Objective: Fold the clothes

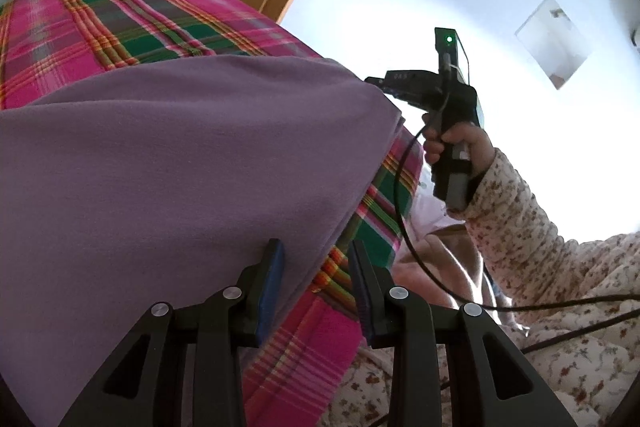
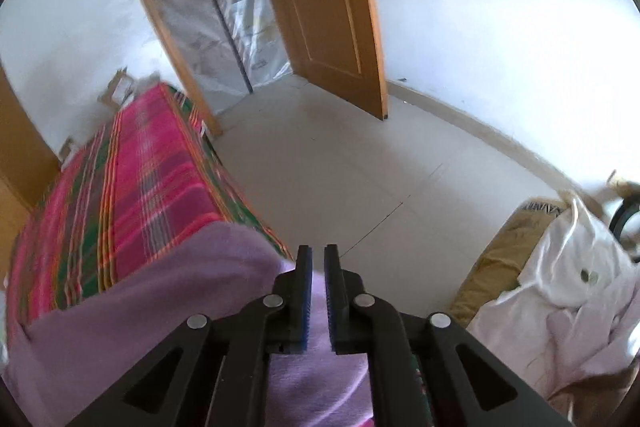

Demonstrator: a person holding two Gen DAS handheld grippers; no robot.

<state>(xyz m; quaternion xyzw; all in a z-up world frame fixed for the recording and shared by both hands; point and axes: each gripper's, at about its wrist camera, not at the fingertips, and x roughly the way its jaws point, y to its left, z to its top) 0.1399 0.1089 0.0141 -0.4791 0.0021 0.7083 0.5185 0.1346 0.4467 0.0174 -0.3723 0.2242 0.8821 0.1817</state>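
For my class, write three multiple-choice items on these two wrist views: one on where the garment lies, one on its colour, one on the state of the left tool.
1. Where does the garment lie?
A. On the plaid bed cover
B. On the floor
C. Over the door

2. What colour is the garment?
A. Yellow
B. Purple
C. Black

3. How are the fingers of the left tool?
A. Clamped on the garment
B. Holding a cable
C. Apart, gripping nothing

Key: 1 A, the purple cloth rests on the pink-green plaid; 2 B, both views show it purple; 3 C, a clear gap shows between the fingers.

Purple garment (image 1: 180,167) lies on pink-green plaid bedcover (image 1: 120,19); floral sleeve (image 1: 520,211); blue pads (image 1: 272,291).
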